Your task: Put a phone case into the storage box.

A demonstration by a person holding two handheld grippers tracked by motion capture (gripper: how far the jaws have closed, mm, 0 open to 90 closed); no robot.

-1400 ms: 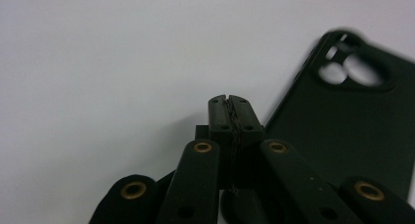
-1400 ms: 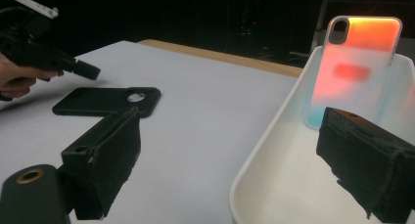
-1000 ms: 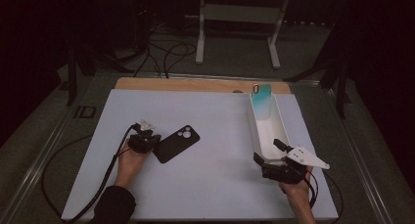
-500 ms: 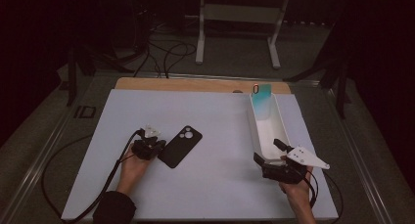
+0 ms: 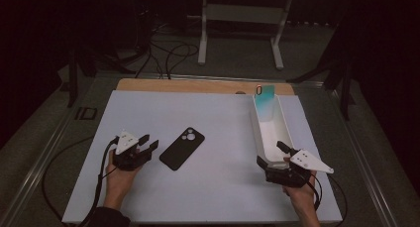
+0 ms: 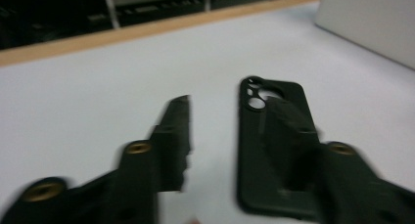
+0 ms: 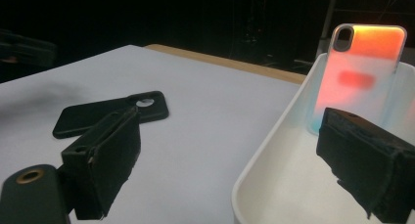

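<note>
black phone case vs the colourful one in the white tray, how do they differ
The black phone case is dark all over; the colourful phone case glows orange fading to teal. The black one lies flat on the table; the colourful one stands upright. The black one is out on the sheet; the colourful one leans at the far end of the white tray. Both have a camera cutout.

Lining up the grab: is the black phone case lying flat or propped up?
Flat: the black phone case lies camera-holes up on the white table.

both grippers (image 5: 142, 146) (image 5: 278, 160) agape, low
</note>
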